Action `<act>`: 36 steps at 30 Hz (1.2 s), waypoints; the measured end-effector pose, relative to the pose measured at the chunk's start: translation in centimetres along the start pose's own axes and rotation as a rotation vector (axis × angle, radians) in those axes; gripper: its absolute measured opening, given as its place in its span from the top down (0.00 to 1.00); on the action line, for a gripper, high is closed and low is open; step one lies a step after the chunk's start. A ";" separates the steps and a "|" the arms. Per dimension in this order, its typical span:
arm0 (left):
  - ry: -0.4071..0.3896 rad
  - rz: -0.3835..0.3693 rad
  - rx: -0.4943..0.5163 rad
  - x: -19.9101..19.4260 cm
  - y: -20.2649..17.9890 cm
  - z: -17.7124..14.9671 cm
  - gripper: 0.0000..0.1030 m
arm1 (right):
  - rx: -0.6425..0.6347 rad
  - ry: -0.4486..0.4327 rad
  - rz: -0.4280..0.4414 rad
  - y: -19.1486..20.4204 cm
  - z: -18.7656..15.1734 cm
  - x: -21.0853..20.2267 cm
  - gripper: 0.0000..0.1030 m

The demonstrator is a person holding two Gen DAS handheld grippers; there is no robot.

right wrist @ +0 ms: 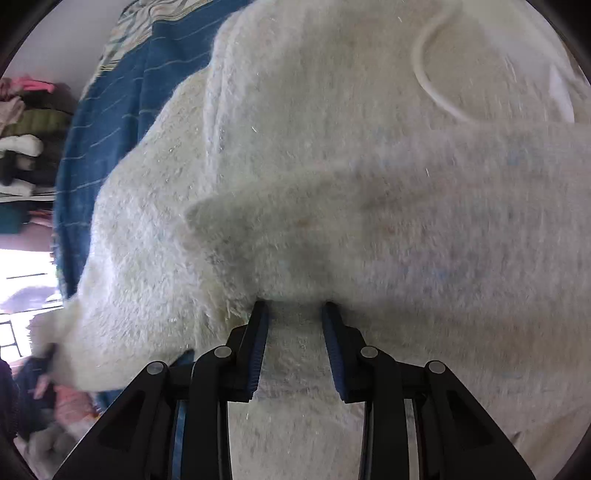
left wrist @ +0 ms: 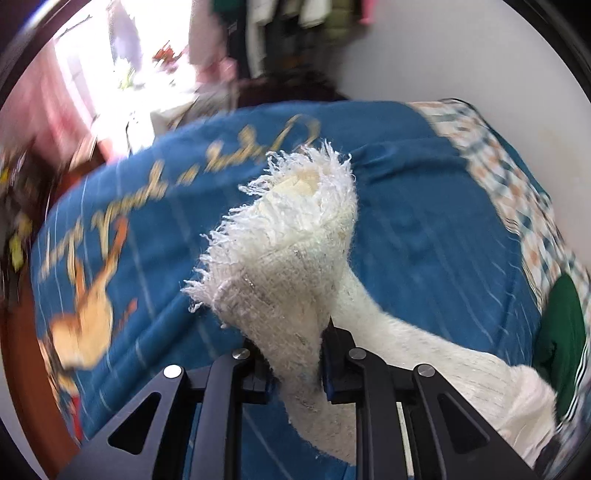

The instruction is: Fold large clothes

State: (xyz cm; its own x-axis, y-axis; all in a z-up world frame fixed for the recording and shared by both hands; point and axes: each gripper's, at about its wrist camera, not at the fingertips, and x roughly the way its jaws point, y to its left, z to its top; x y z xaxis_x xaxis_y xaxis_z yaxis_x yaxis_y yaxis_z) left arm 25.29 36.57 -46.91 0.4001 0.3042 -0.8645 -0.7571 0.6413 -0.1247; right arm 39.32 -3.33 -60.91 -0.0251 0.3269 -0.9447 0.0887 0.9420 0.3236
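Observation:
A large fuzzy white sweater [right wrist: 332,147] lies on a blue bedspread [left wrist: 424,229]. My left gripper [left wrist: 295,354] is shut on the fringed cuff of the sweater's sleeve [left wrist: 291,236] and holds it raised above the bed; the sleeve trails away to the lower right. My right gripper [right wrist: 295,314] is partly closed on a fold of the sweater's body, with fabric bunched between its blue pads [right wrist: 258,347]. The round neckline [right wrist: 443,81] lies at the upper right of the right wrist view.
The blue bedspread has gold lettering and a cartoon print [left wrist: 88,317] on the left. A checked quilt [left wrist: 517,192] and a green garment [left wrist: 565,325] lie at the bed's right side. Hanging clothes [left wrist: 280,22] and a bright window [left wrist: 110,66] stand beyond the bed.

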 end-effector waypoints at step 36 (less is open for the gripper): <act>0.142 -0.360 0.870 -16.2 -40.7 -36.7 0.86 | 0.326 -0.191 -0.401 -37.8 -13.3 -20.0 0.19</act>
State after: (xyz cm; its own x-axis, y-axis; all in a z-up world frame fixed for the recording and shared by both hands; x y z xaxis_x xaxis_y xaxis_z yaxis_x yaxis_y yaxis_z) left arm 30.67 -20.28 -45.69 0.4245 -0.0656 -0.9031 0.0724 0.9966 -0.0384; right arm 23.22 -44.47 -53.55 0.0577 -0.1007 -0.9932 0.4142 0.9077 -0.0679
